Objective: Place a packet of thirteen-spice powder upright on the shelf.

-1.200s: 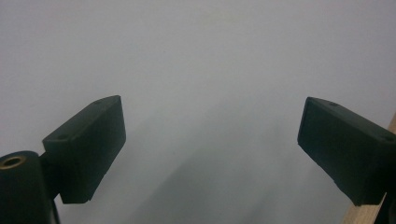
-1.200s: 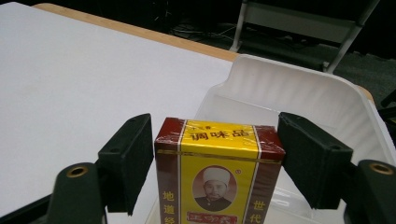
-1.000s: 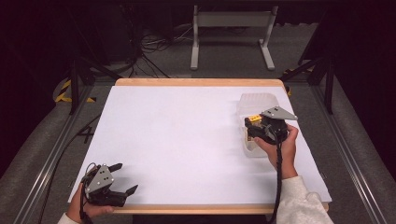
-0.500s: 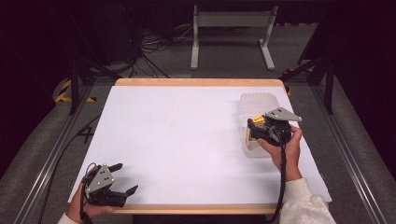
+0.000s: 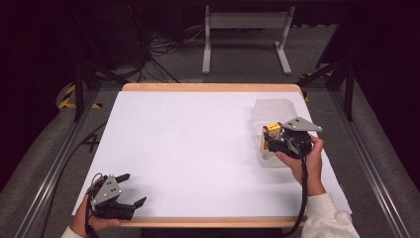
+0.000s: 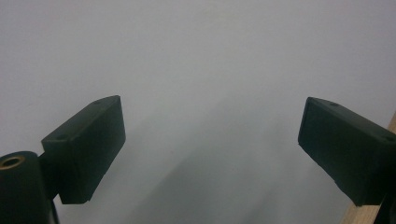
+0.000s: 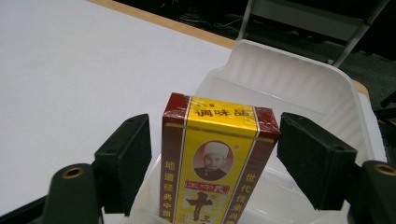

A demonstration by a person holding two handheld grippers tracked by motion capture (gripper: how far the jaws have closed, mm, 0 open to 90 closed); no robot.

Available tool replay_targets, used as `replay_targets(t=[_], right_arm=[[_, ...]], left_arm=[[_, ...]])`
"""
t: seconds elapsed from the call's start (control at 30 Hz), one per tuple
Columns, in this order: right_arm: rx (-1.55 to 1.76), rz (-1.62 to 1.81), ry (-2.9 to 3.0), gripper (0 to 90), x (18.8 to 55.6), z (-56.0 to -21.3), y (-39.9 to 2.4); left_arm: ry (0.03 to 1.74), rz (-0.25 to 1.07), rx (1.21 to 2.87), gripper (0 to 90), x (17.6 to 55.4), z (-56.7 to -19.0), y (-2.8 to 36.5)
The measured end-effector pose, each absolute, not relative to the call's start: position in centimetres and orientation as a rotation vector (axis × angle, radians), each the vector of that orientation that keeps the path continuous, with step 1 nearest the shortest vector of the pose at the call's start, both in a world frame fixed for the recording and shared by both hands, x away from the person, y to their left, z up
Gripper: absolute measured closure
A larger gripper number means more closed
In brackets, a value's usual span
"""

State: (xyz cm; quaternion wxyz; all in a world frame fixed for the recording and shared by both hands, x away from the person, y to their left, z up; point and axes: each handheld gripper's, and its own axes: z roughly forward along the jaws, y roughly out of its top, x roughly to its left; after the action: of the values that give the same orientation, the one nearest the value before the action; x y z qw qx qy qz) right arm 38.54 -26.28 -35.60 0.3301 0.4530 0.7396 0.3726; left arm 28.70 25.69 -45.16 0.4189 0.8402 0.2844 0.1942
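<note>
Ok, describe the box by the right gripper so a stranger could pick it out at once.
On the white-covered table, look to the right side, where a clear plastic tub sits. The box stands upright in the tub's near end, between the open jaws of the right gripper. It is the one coloured thing there: dark red sides, a yellow front with Chinese print and a round portrait.

The seasoning box (image 7: 218, 158) runs off the right gripper view's bottom edge, hiding its lower print.
</note>
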Motion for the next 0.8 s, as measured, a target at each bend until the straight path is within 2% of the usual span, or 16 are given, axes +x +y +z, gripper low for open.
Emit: replay_targets(t=[0.8], right_arm=[[1.077,0.940,2.044,25.6,35.7,-35.4,-26.8]], left_arm=[[0.703,0.482,2.108,8.2,29.1,-45.1,25.4]])
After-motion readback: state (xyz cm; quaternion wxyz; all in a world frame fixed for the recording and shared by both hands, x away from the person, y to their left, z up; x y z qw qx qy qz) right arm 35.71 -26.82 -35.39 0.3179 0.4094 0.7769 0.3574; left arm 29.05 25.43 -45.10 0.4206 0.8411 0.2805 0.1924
